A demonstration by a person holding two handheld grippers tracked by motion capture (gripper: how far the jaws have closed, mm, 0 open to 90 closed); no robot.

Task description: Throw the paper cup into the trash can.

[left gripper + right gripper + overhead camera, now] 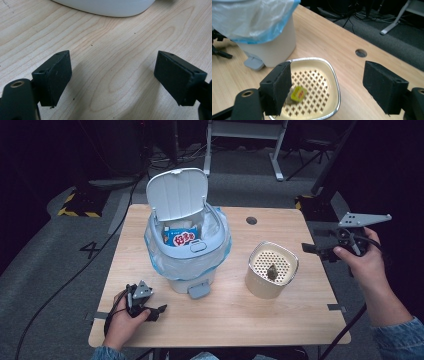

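Left hand [122, 322] sits low at the near left corner of the wooden table [220, 320], its gripper [161, 310] lying just above the surface and aimed toward the bin's base. In the left gripper view the jaws stand wide apart with bare wood between them — nothing held.

Right hand [361, 262] is raised off the table's right edge, its gripper [306, 249] pointing left toward the cream strainer pot [260, 287]. In the right gripper view those jaws gape wide too, empty, hovering above the pot.

The white pedal bin [187, 245] stands upright at centre-left, lid [176, 192] tipped up and back, pedal [199, 290] facing the person. A clear bag with a blue rim lines it — inside lies a blue-and-white packet [179, 237] with red print.

On the pot's perforated insert rests a tea bag with a yellow tag [298, 94], near the middle.
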